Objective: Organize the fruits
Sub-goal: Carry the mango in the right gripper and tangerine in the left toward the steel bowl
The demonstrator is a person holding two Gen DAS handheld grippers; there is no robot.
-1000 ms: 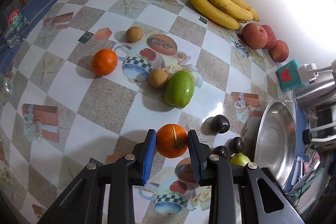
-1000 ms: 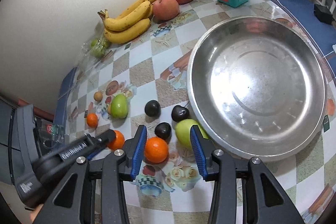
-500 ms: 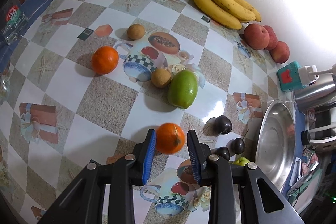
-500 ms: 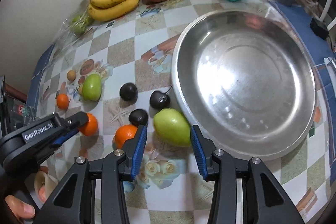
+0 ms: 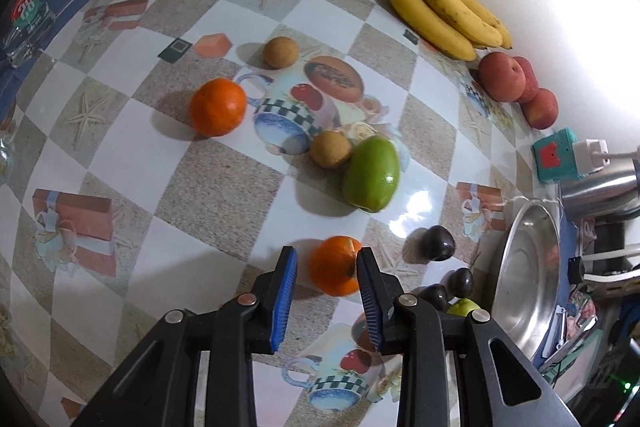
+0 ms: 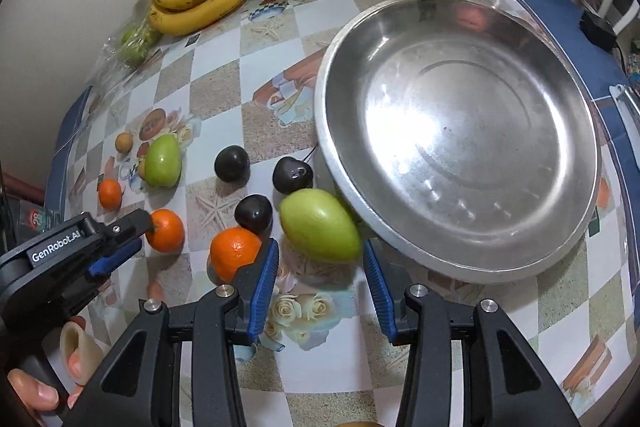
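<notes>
My left gripper (image 5: pixel 326 273) has just been easing its jaws apart around a small orange (image 5: pixel 334 265) that sits on the tabletop (image 5: pixel 216 187); a gap shows at the left pad, so I count it released. My right gripper (image 6: pixel 320 269) stands with its jaws apart at either side of a green mango (image 6: pixel 320 225), not yet pressing it. The mango lies against the rim of the steel bowl (image 6: pixel 460 131), with a dark plum (image 6: pixel 253 213) and a second orange (image 6: pixel 235 251) close by. Closing carelessly, I could nudge those round neighbours rolling, or scrape the bowl. The tabletop is a glossy checked cloth, slick-looking, set against a plain pale wall.
</notes>
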